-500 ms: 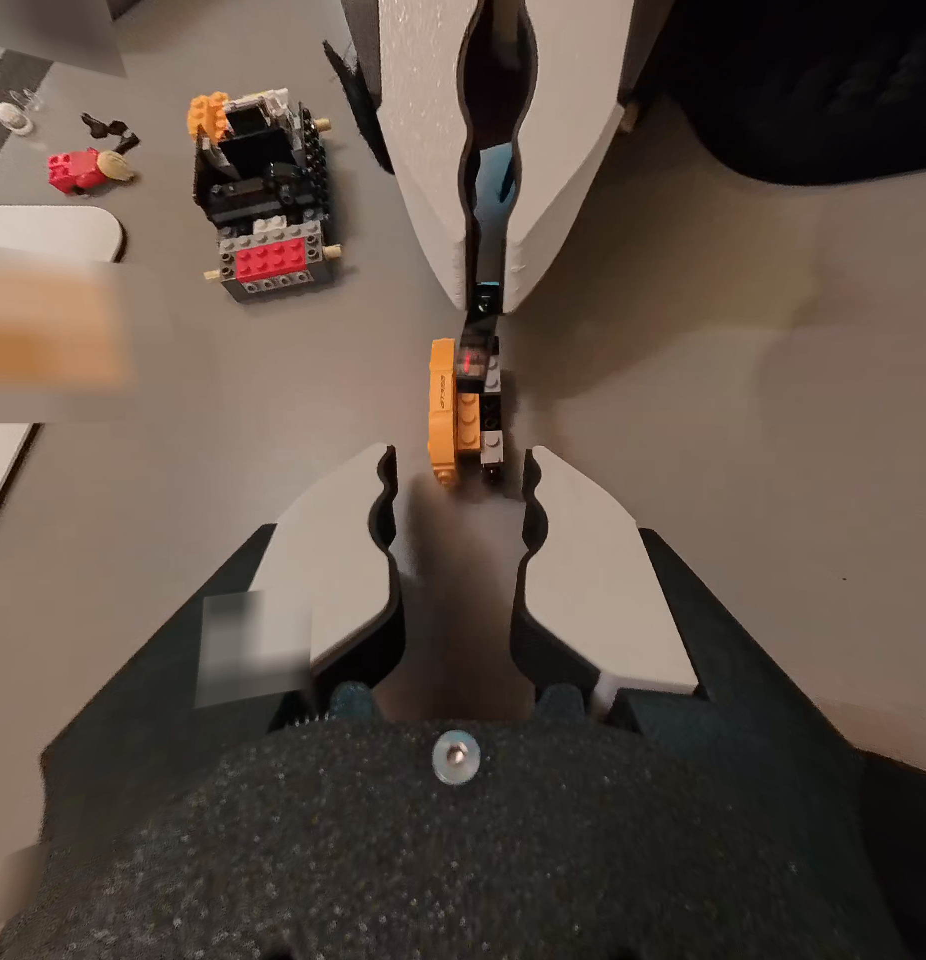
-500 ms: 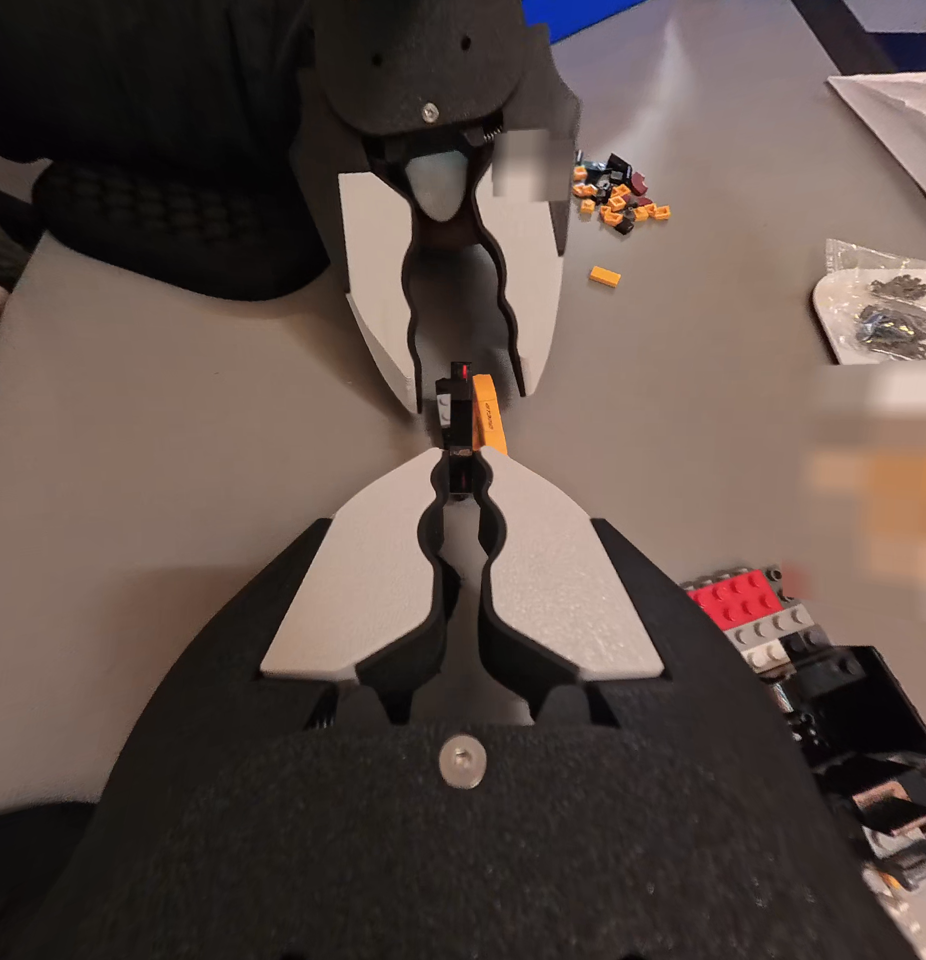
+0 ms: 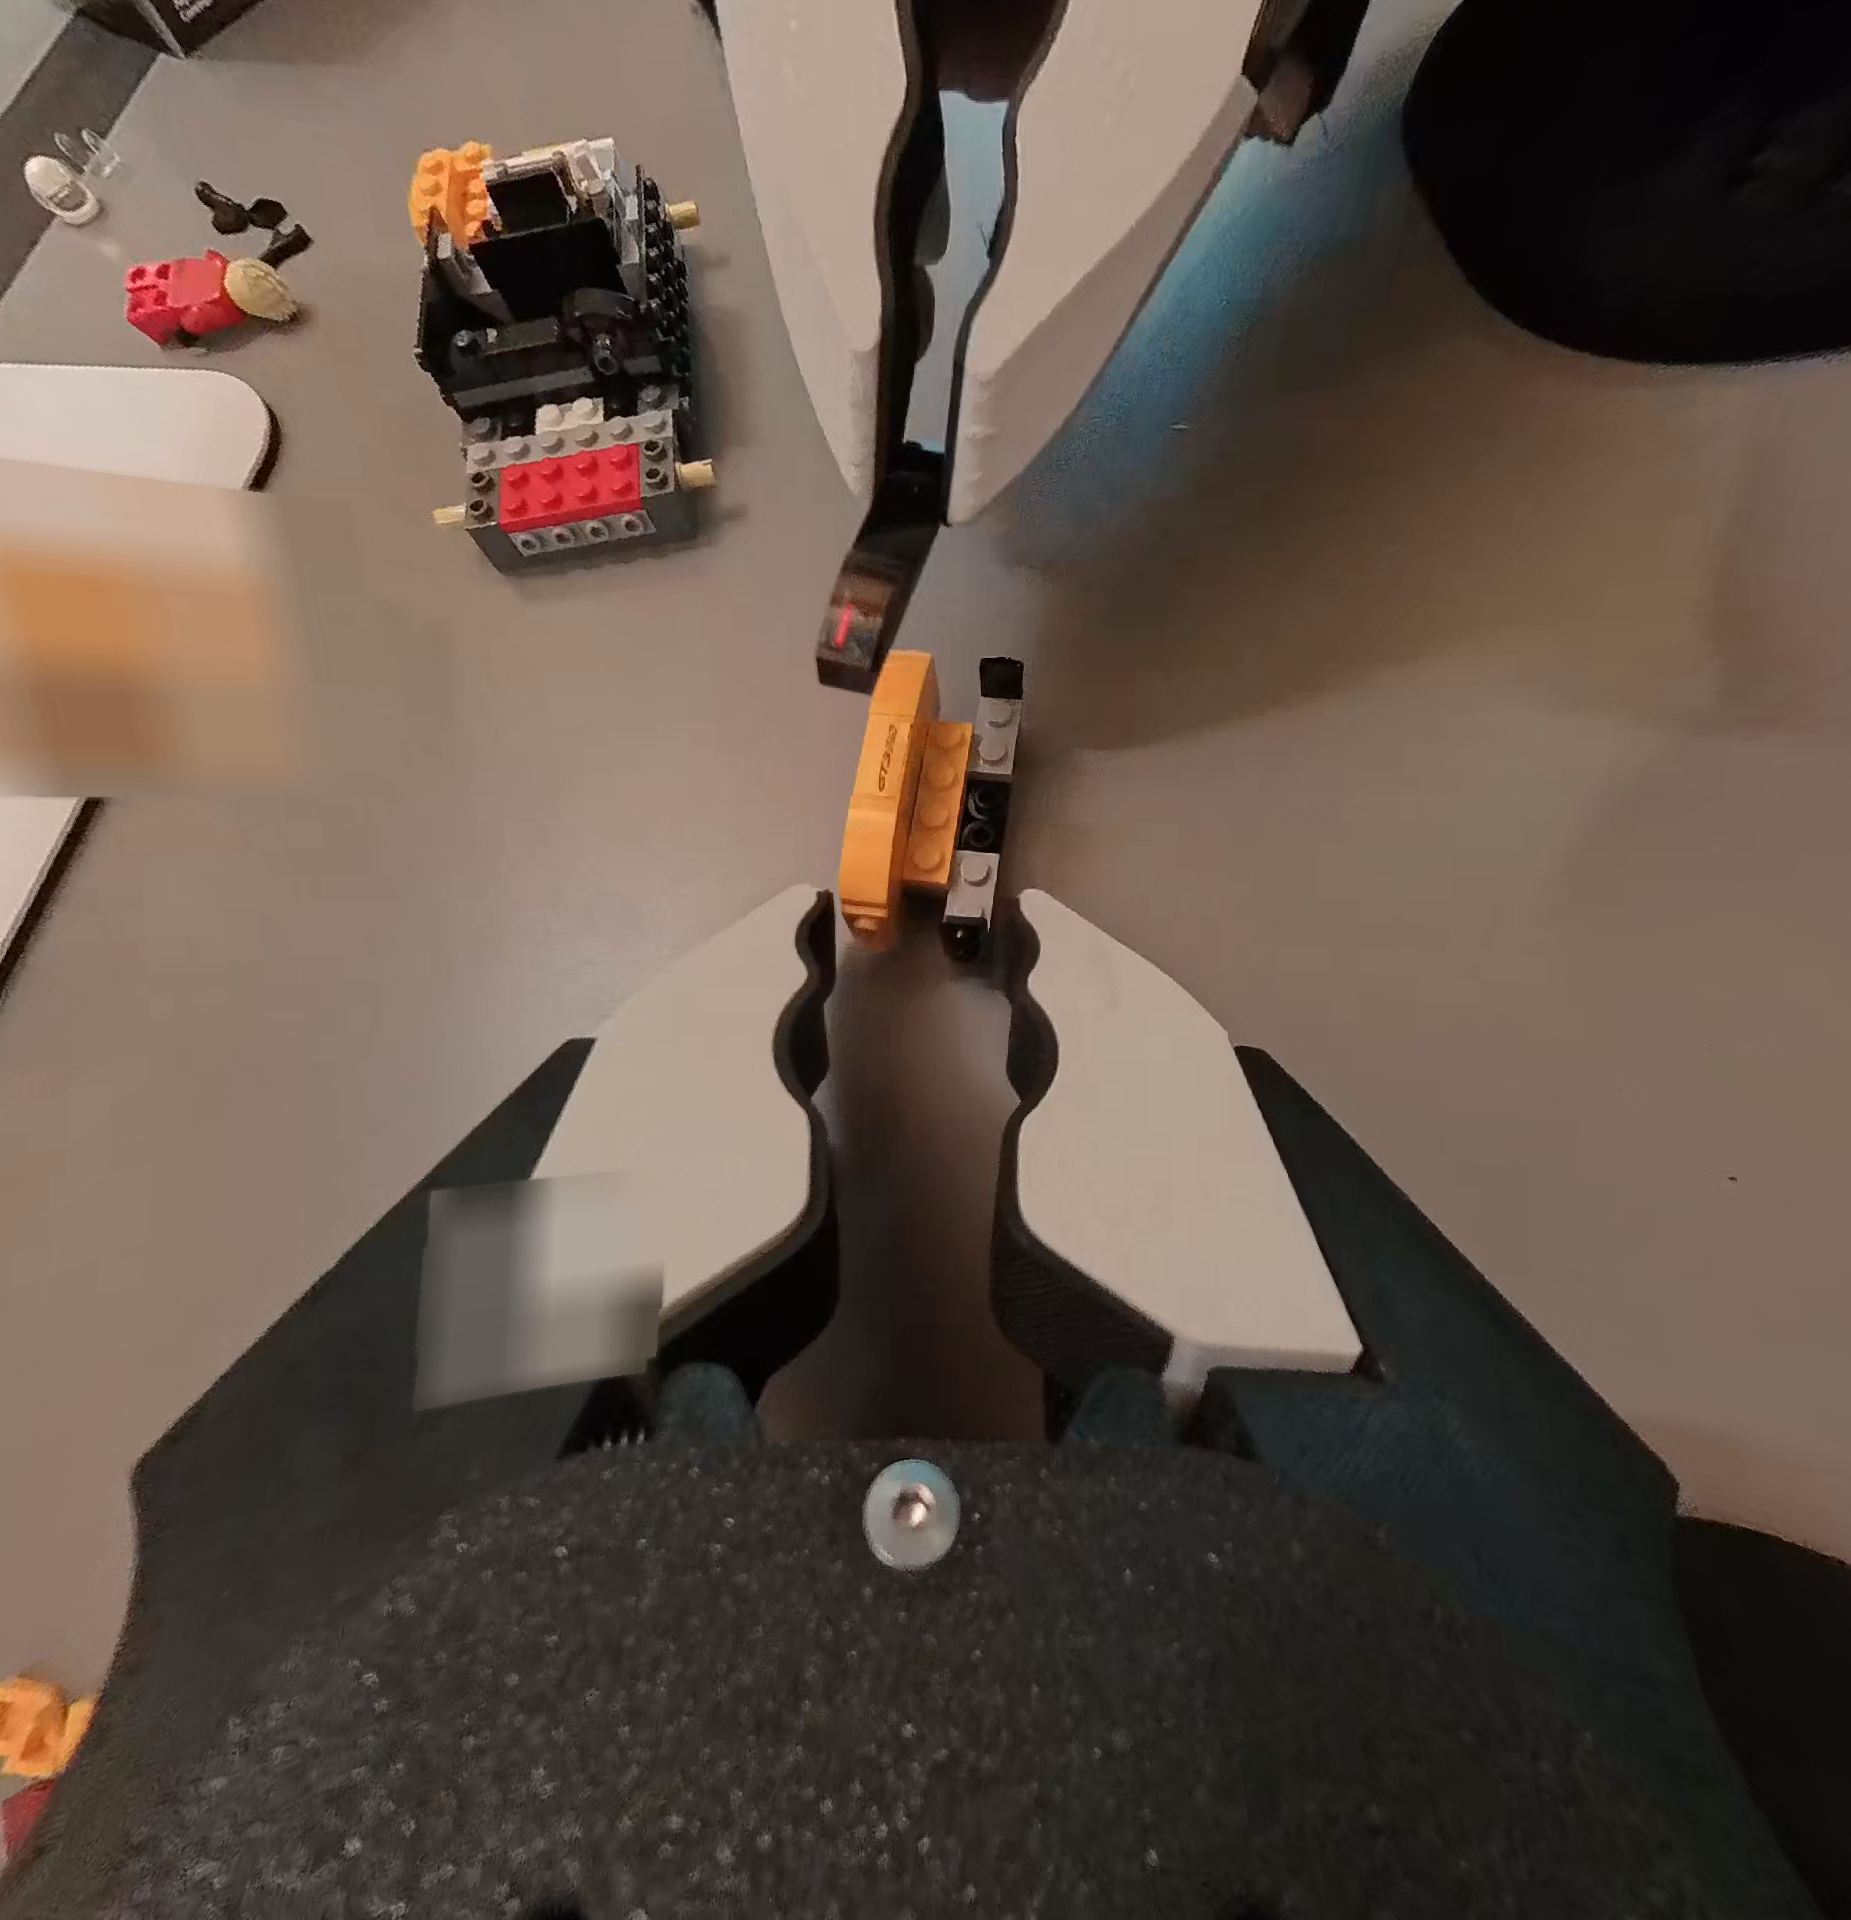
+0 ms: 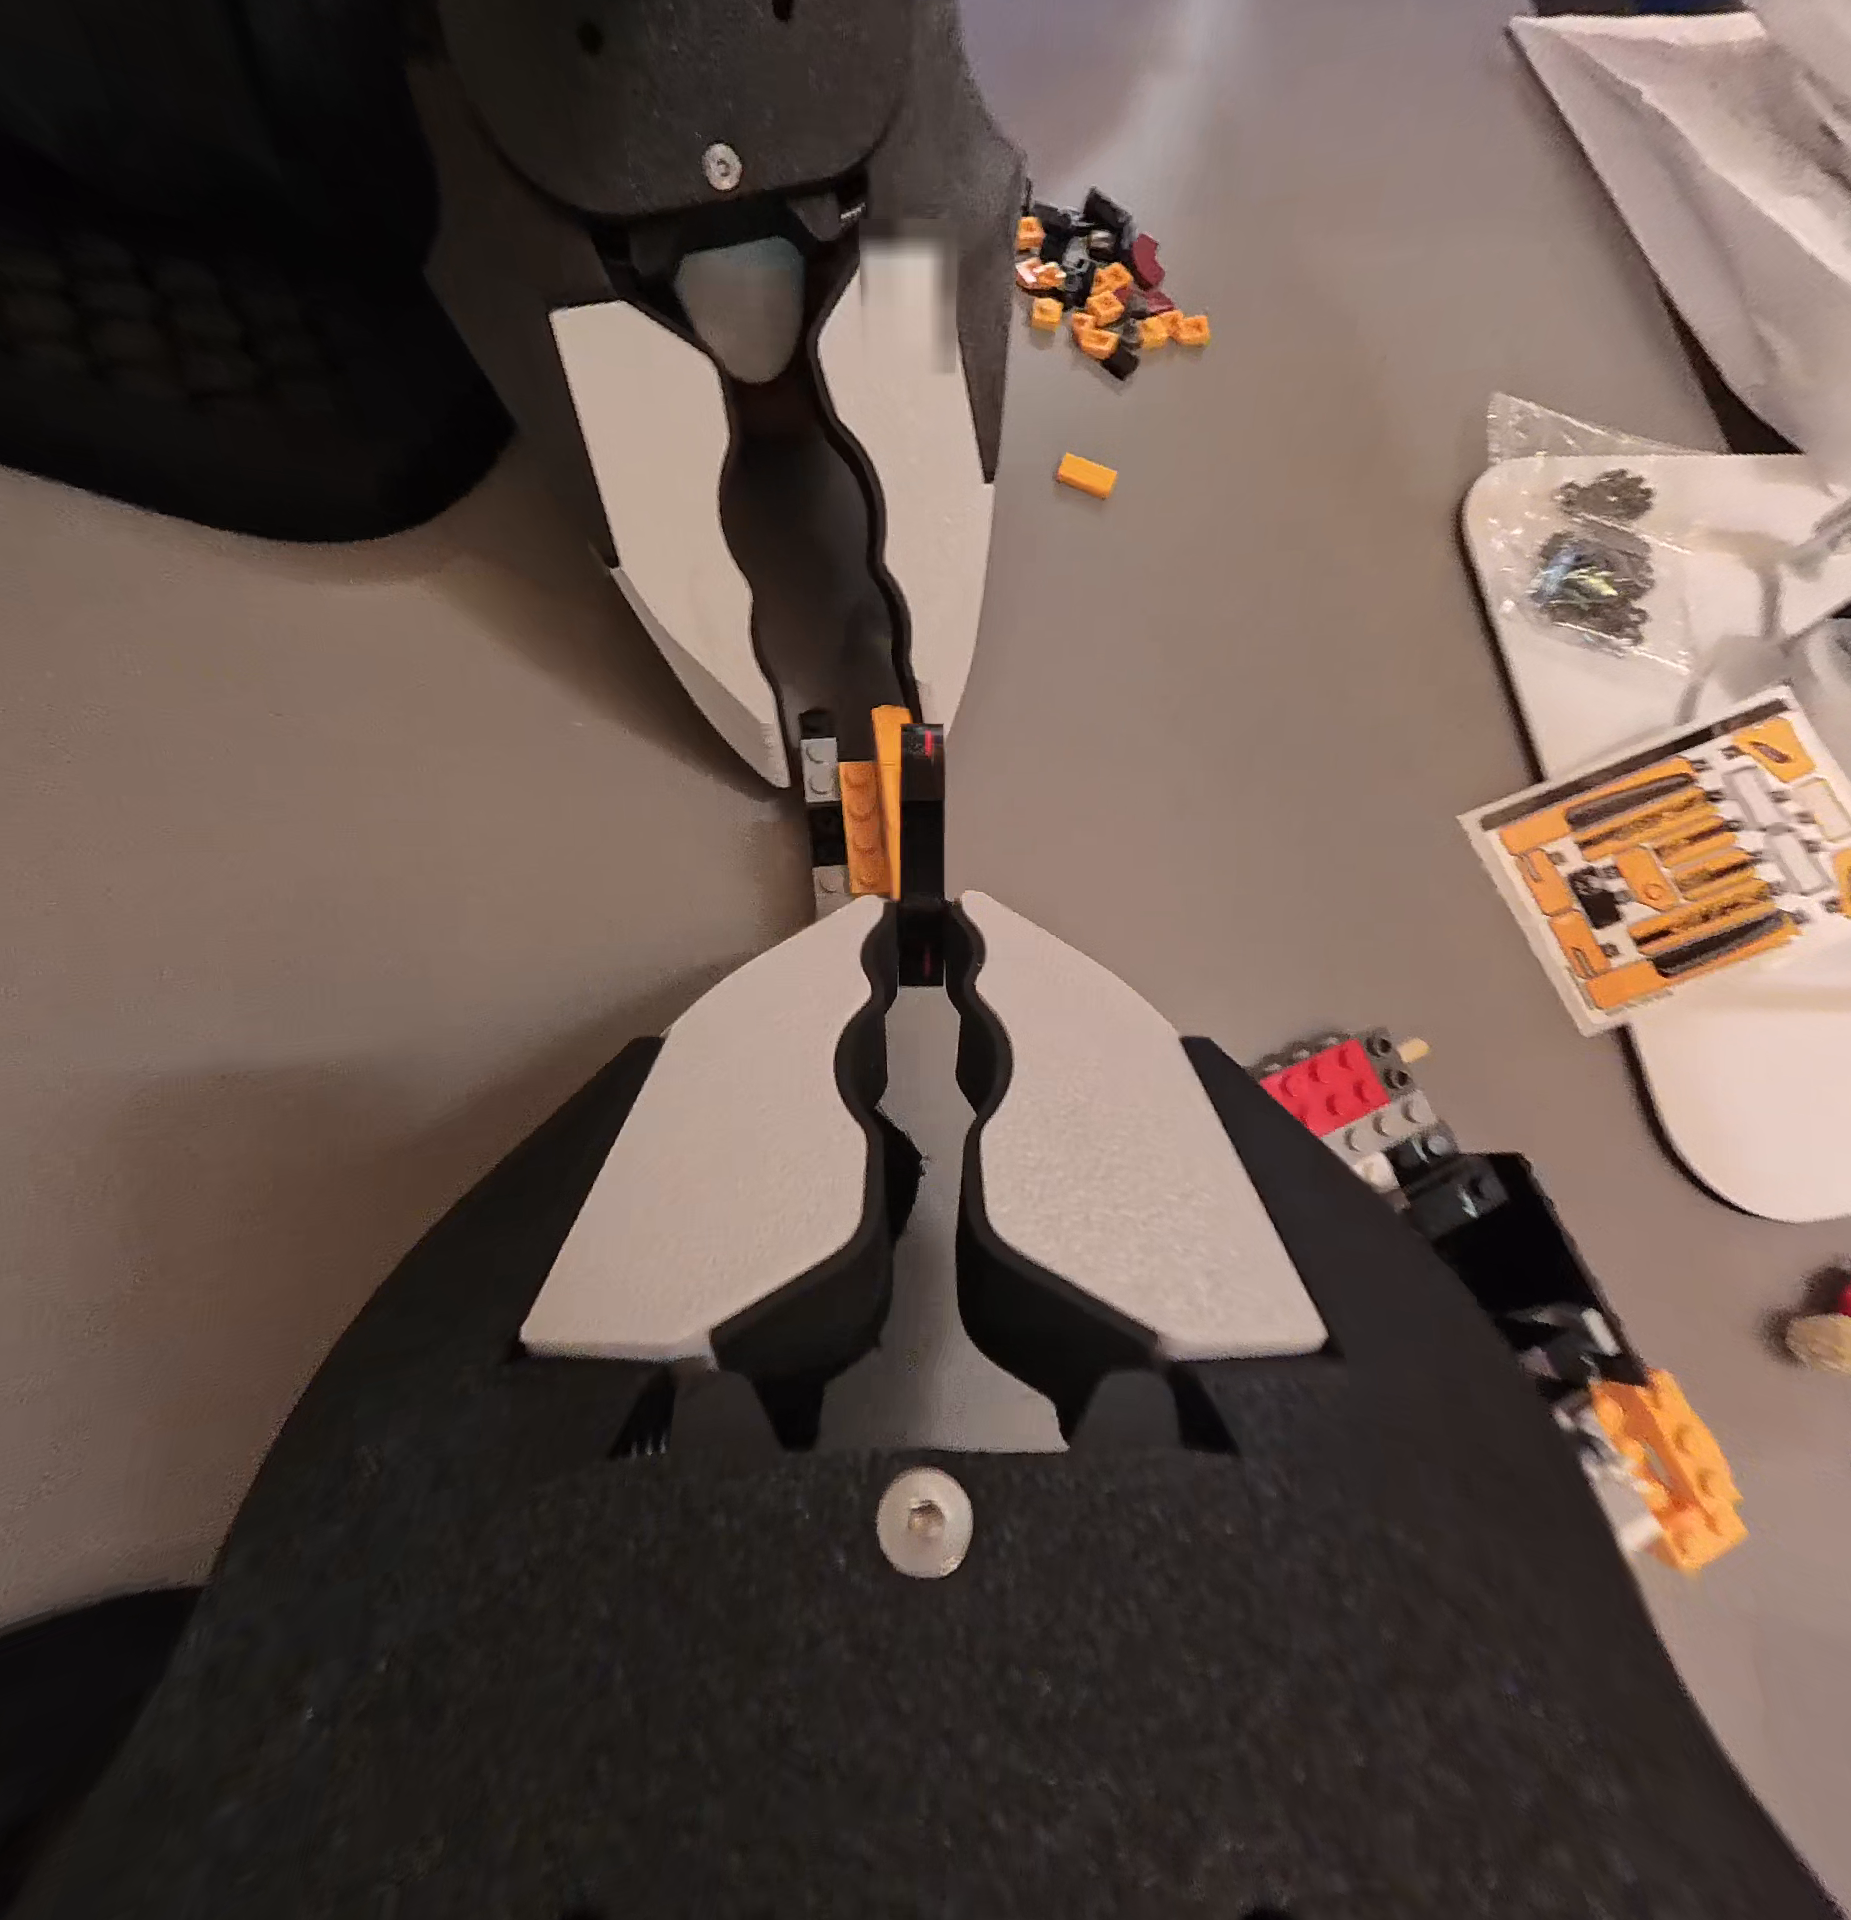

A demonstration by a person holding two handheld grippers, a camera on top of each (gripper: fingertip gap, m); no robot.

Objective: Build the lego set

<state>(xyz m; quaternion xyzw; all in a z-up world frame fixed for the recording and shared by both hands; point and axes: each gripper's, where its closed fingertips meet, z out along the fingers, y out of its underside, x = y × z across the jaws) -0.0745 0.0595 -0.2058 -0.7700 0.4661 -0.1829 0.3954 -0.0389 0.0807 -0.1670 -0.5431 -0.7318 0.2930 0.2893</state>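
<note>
A small orange, grey and black sub-assembly (image 3: 926, 800) lies on the grey table, its near end just between the tips of my left gripper (image 3: 916, 920), which is open and not closed on it. My right gripper (image 4: 923, 920) is shut on a long black piece with a red mark (image 4: 921, 821) and holds it low beside the orange side of the sub-assembly (image 4: 864, 821). In the left wrist view the black piece (image 3: 864, 613) hangs from the right gripper at the top. The left gripper also shows in the right wrist view (image 4: 864, 743).
The partly built black, grey and red car body (image 3: 568, 384) stands far left, also in the right wrist view (image 4: 1420, 1174). A red minifigure (image 3: 194, 296) lies beyond it. Loose small bricks (image 4: 1097, 281), an orange tile (image 4: 1087, 475), a sticker sheet (image 4: 1669, 862) and a white tray (image 4: 1731, 1122) lie at the right. The tips of one gripper are about 6 cm away from the tips of the other. Measured from the fingertips, the orange tile (image 4: 1087, 475) is 11 cm or so from the left gripper and 15 cm from the right.
My right gripper has moved the black piece from over the sub-assembly's far end to the orange side of it. The sub-assembly and my left gripper have stayed in place.
</note>
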